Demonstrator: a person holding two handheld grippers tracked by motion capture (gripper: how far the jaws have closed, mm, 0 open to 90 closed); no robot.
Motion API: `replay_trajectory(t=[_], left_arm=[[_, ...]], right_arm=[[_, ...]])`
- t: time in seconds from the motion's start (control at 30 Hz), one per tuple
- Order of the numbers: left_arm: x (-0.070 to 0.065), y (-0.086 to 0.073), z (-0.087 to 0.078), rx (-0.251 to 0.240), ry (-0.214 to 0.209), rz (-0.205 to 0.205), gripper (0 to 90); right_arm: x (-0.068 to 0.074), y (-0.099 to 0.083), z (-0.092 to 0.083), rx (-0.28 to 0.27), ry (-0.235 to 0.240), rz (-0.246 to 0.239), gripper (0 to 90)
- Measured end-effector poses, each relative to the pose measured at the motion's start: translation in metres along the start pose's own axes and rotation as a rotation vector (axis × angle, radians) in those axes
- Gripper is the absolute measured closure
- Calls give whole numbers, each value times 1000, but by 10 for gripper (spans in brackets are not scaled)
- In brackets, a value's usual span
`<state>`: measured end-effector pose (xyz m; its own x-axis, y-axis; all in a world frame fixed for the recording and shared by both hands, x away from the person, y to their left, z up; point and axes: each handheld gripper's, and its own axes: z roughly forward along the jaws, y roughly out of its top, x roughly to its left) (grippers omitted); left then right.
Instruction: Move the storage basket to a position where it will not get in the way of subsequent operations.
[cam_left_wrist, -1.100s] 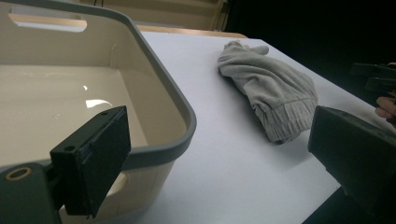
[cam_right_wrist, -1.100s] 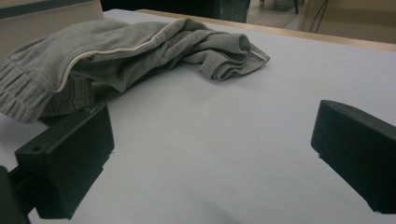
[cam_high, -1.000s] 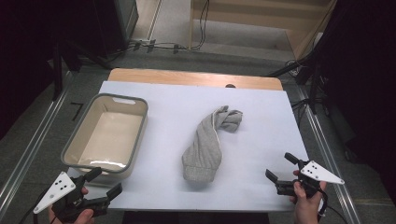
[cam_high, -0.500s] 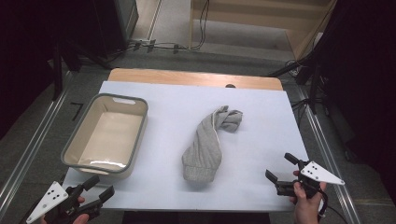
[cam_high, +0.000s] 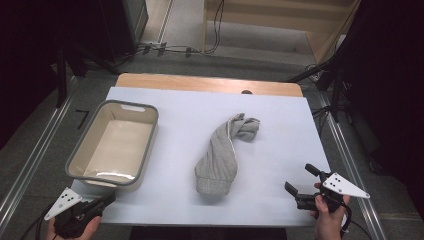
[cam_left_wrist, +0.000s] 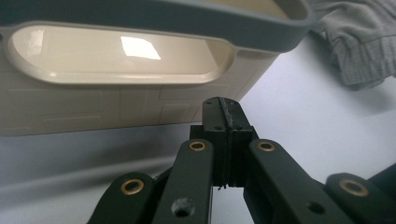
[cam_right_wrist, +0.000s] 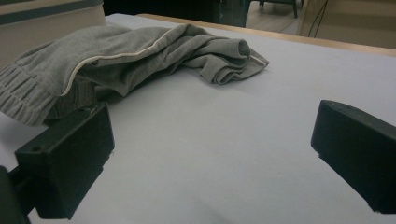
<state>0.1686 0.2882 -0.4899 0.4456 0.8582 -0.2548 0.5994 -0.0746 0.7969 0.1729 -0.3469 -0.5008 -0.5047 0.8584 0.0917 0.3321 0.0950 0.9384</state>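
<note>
A crumpled grey garment (cam_high: 223, 154) lies in the middle of the white table top (cam_high: 280, 120); in the right gripper view the garment (cam_right_wrist: 121, 65) stretches across the upper left. A cream tub with a grey rim (cam_high: 114, 145) stands at the left. My left gripper (cam_high: 106, 201) sits at the table's near left corner, just in front of the tub (cam_left_wrist: 116, 70); its jaws have just been closing and now stand shut with nothing between them (cam_left_wrist: 224, 116). My right gripper (cam_high: 300, 180) rests at the near right, open and empty (cam_right_wrist: 210, 163), pointing toward the garment.
A bare wooden strip (cam_high: 210, 84) runs along the table's far edge. Cables (cam_high: 165, 49) lie on the floor beyond it. Metal rails (cam_high: 350, 160) flank the table on both sides. Dark equipment stands at the far left and right.
My left gripper has dropped lower toward the near left corner and its jaws have gone from wide open to shut. The right gripper and the garment have not moved.
</note>
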Motion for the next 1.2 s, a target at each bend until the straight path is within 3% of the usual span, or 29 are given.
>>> replay_trajectory(t=[0.43,0.93,1.2], left_arm=[[0,11,21,-9,-10,-5,900],[0,31,51,-5,-17,21,899],[4,34,53,-16,-1,-2,899]], right_arm=[[0,-1,0,3,-1,-1,0],[0,-1,1,6,-1,-2,0],[0,-1,1,8,-2,-2,0]])
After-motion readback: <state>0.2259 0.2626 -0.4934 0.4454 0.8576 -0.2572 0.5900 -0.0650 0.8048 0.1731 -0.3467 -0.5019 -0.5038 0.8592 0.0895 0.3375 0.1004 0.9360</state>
